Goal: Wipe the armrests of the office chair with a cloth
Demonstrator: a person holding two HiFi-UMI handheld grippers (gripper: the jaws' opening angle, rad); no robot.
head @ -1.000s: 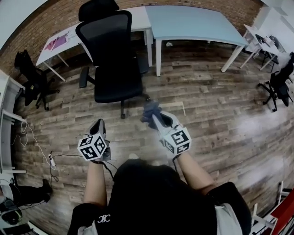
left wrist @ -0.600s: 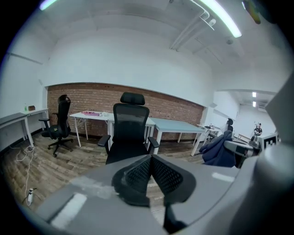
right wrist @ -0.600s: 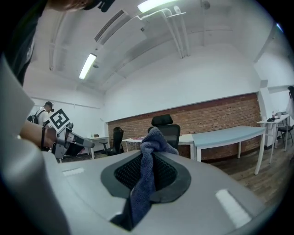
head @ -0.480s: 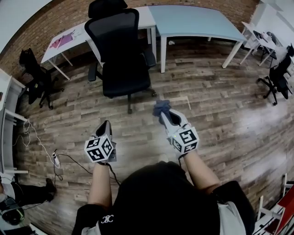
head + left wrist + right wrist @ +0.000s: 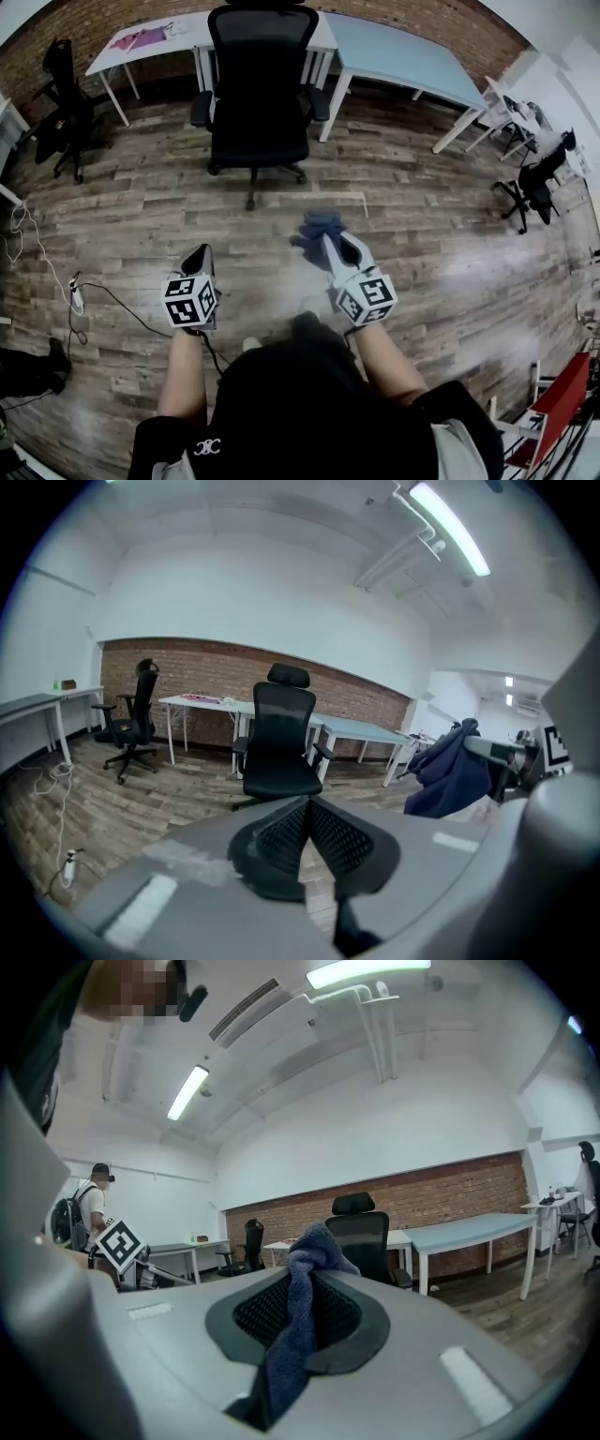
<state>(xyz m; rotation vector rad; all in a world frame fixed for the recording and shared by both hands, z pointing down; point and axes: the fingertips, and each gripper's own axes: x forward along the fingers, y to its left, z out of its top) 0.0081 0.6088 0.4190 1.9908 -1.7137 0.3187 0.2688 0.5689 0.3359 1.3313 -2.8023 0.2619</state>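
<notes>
The office chair (image 5: 258, 103) now sits at top centre of the head view, its back square to the camera. Half a second ago it stood further left and slightly turned. Its two armrests (image 5: 201, 108) are bare, and both grippers are still well apart from it, low over the wooden floor (image 5: 441, 216).

The blue cloth (image 5: 317, 230) stays with the right gripper (image 5: 330, 246), as in the earlier pictures. In the right gripper view the ribbed fingers (image 5: 258, 1316) are closed on the cloth (image 5: 298, 1326). It is bunched above them and hangs down through the narrow gap between them.

The left gripper (image 5: 199, 258) is level with the right one and off to its left. Its fingers (image 5: 281, 836) are pressed together at the tips with nothing between them.

The chair stands on the floor at the front edge of a white worktop (image 5: 187, 28), with a pale blue worktop (image 5: 403, 56) adjoining on the right. A pink item (image 5: 141, 37) lies near the white worktop's left end.

The cubes on the grippers carry black-and-white square markers. A small white mark (image 5: 208, 447) on the person's black top is too small to read.
</notes>
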